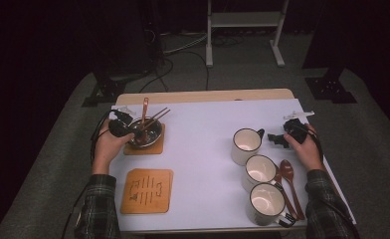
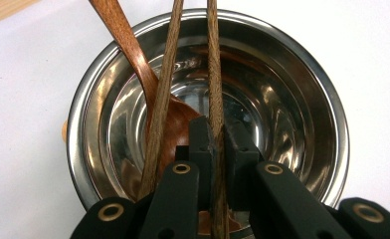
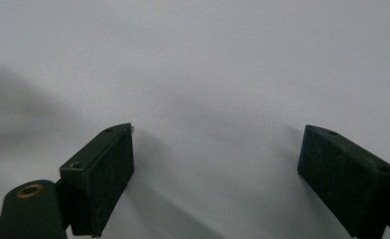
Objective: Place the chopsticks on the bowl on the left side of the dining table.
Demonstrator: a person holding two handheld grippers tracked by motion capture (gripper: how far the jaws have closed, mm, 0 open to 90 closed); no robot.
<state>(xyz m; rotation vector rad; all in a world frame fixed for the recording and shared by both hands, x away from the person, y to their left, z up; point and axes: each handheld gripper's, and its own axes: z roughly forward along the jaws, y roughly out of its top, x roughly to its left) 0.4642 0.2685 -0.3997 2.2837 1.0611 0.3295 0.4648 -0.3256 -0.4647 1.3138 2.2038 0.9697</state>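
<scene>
Firmly between hand-held gripper (image 2: 217, 144) pads: chopstick (image 2: 214, 74).

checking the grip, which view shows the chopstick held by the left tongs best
The left gripper view: the thin brown wooden chopstick is pinched between the left tongs over the shiny steel bowl. The high view shows it small and dim. The right gripper view faces bare white table.

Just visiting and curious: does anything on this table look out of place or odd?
Nothing is spilled or broken. The steel bowl holds a wooden spoon and two chopsticks; the left claw pinches one chopstick. The second coaster sits bare.
</scene>
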